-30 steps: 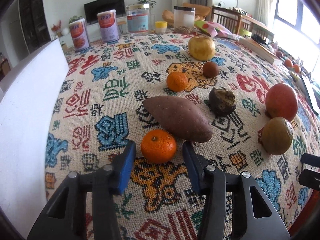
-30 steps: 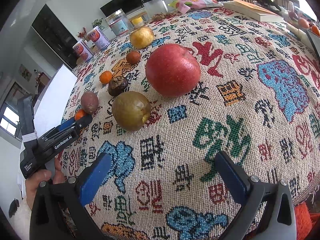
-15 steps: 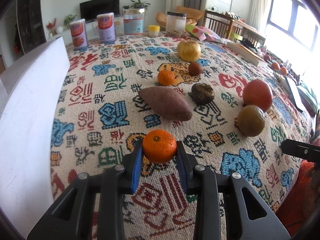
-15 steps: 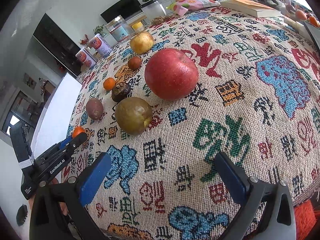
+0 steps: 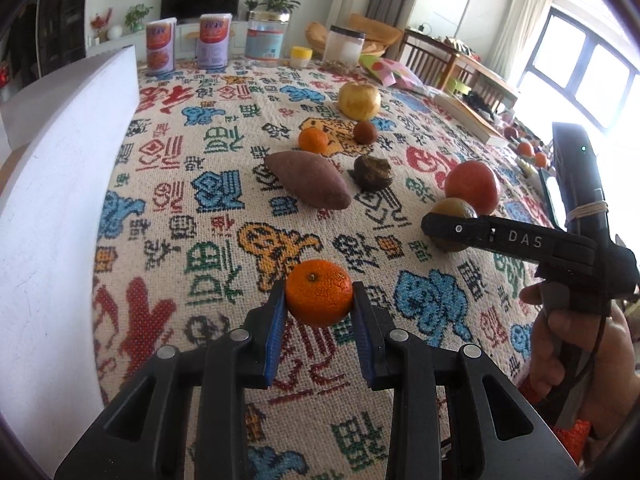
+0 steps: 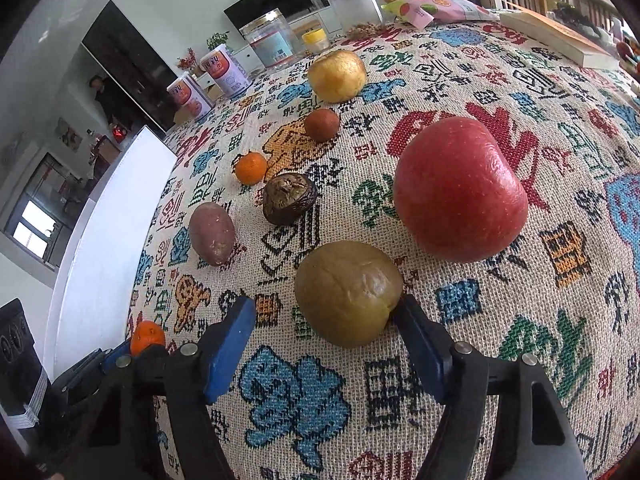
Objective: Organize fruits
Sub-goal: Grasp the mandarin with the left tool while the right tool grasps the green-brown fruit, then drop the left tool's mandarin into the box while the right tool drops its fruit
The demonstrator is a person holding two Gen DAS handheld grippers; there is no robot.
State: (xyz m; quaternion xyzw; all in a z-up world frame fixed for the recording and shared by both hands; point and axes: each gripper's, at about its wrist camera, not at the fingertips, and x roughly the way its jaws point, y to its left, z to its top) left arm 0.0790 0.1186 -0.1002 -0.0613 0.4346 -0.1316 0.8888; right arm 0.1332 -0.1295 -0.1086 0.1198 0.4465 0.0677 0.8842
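**Left wrist: mandarin clamped, green fruit straddled**

The left gripper (image 5: 319,320) pinches a mandarin (image 5: 319,293), stem dimple facing the camera, above the patterned tablecloth (image 5: 216,216). The right gripper (image 6: 328,344) stands wide around a green fruit (image 6: 349,293); its right finger touches it. Beyond, a sweet potato (image 5: 307,185) lies lengthwise, running away to the left.

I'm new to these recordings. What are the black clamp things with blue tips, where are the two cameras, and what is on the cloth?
There is no robot here: a person holds a two-finger gripper in each hand, and each carries a fisheye camera looking along its fingers. In the left wrist view, the left gripper is shut on a mandarin. In the right wrist view, the right gripper is open around a greenish-brown fruit, not yet clamped. On the patterned tablecloth also lie a red apple, a sweet potato, a second mandarin, a dark wrinkled fruit, a small brown fruit and a yellow apple.
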